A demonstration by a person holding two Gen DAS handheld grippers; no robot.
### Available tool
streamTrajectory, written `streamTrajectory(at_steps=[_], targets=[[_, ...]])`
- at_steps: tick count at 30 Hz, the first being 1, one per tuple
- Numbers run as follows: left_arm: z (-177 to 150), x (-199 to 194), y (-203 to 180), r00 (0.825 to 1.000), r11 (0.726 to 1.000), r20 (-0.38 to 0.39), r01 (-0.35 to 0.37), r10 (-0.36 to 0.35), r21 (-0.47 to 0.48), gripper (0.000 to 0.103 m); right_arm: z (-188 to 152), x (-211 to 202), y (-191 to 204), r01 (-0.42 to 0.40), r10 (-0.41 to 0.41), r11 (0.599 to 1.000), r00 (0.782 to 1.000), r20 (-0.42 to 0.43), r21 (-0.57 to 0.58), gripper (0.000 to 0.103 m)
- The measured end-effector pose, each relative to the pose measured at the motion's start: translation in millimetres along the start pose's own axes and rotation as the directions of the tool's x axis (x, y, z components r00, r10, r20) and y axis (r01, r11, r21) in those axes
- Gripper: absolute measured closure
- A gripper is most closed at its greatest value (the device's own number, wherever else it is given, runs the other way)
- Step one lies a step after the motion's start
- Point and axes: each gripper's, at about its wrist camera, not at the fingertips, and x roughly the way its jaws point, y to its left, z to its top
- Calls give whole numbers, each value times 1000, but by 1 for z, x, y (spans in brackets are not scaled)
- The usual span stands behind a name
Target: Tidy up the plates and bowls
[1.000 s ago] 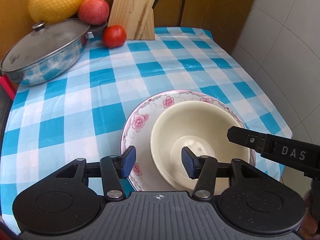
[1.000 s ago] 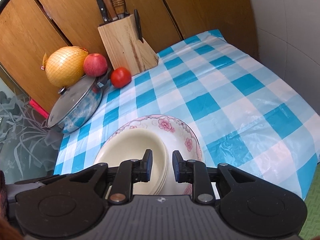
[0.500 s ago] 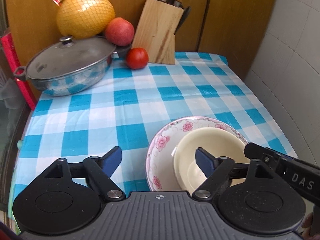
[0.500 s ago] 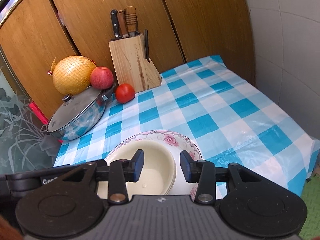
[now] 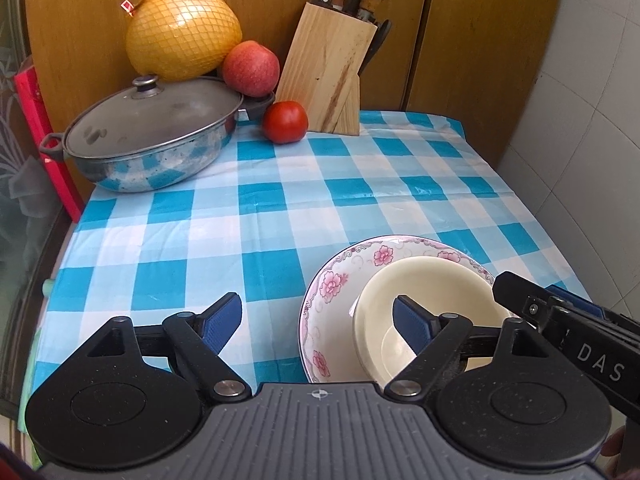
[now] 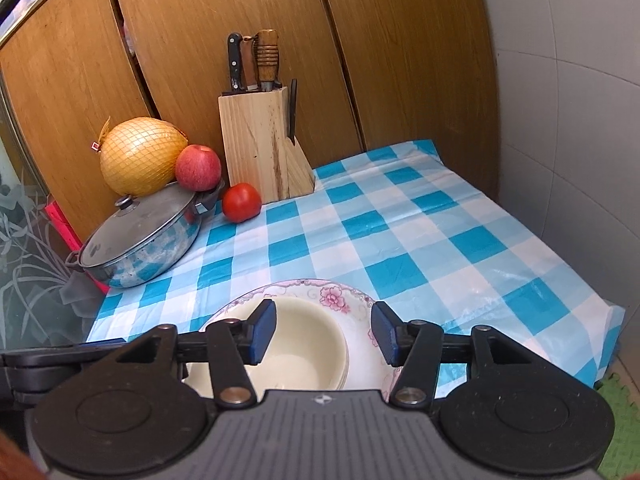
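Our left claw [image 5: 318, 330] hangs released, holding nothing, and our right claw [image 6: 324, 338] is likewise spread wide and empty. Just ahead of and below both, the cream bowl [image 5: 430, 300] sits nested inside the floral plate [image 5: 332, 304] on the worktop [image 5: 280, 208]. We judge the stacking done; no other loose dishes show, so little seems left beyond backing away.

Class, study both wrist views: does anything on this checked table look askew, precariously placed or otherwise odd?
Two things. The cream bowl sits off-centre in the floral pink-rimmed dish, pushed toward its right side. At the back, the netted yellow pomelo and red apple appear perched on the lidded steel pan, where they might roll off.
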Motion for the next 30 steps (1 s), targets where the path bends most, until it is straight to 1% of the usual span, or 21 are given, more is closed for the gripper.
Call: streamTrajectory(at_steps=[9,23,27,30], targets=[[0,1,0,1000,1000,1,0,0,1,15,1,-1,0,1,-1,1000,1000,9,5,52],[-1,-1,-1,1000,1000,1,-2,2,7,15,-1,-2,0,-1,1,1000,1000,-4,-4,52],[-6,-5,-1,1000,1000,-1,6,-6,8,15,-6,-10,0,-2,2,1000,1000,-9,2,52],[-15,-14,1,999,999,-3,32,-32,6,15,-15,-25,-3,-20,20,1000,1000,-18,22,52]])
